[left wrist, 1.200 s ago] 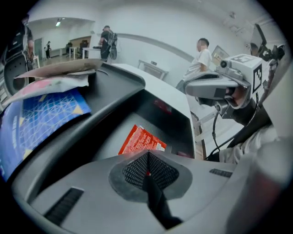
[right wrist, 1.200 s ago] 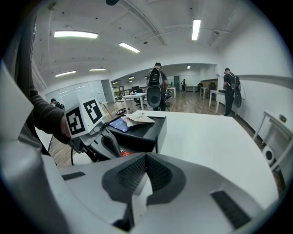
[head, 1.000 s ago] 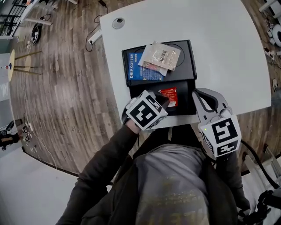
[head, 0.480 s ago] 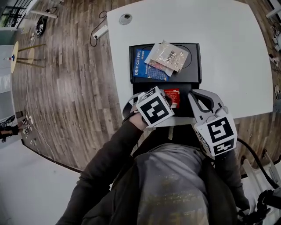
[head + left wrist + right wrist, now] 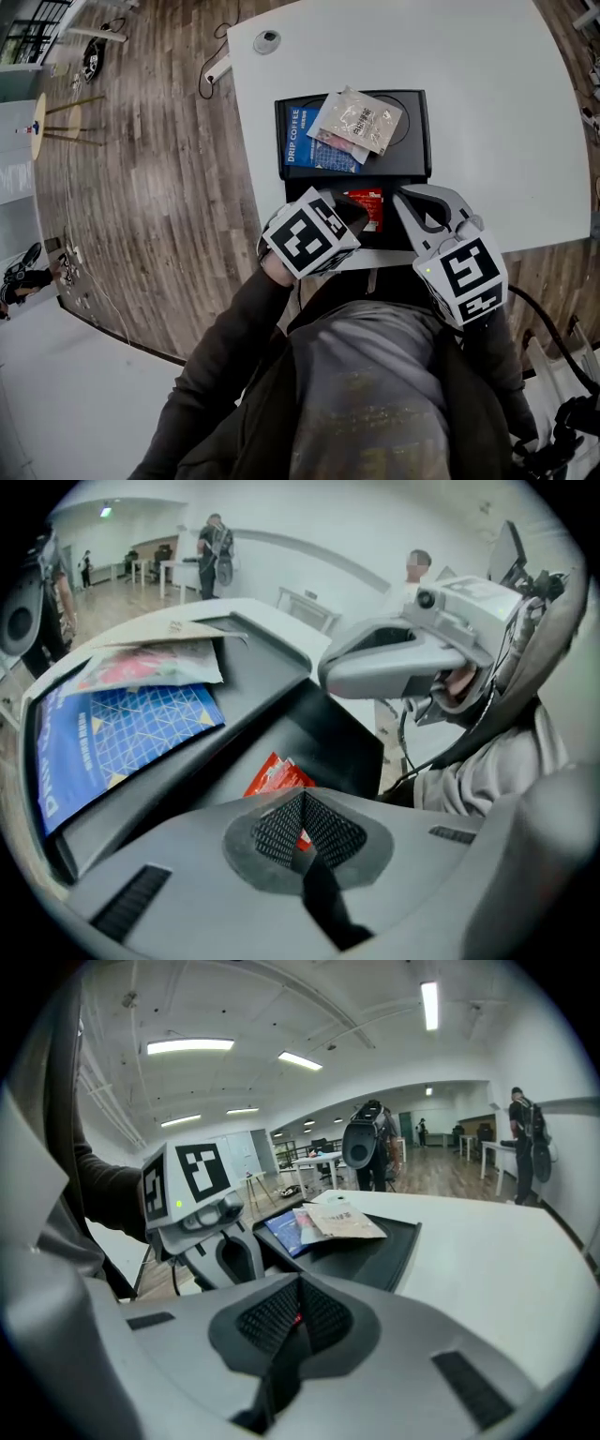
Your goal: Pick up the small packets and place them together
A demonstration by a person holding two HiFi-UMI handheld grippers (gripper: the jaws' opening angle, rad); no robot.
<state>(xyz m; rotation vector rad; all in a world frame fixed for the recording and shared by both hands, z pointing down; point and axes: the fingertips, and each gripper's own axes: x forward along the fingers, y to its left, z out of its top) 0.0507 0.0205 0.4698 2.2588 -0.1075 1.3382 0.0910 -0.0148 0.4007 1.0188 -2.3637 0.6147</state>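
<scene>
The left gripper (image 5: pixel 349 210), at frame centre, has its jaws pinched on the edge of a small red foil packet (image 5: pixel 370 204) in the lower compartment of the black plastic tray (image 5: pixel 413 156). Just right of it, the right gripper (image 5: pixel 401 194) is closed on nothing. A blue coffee packet (image 5: pixel 302 148) and a tan paper packet (image 5: pixel 358 119) lie in the upper compartment.

Left gripper (image 5: pixel 305 832) and right gripper (image 5: pixel 298 1316) crowd the red packet (image 5: pixel 279 775) in the tray's (image 5: pixel 417 141) near compartment; table (image 5: pixel 497 112) beyond offers room.

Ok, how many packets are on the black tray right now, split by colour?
blue packet: 1
pink packet: 1
beige packet: 1
red packet: 1
Total: 4
</scene>
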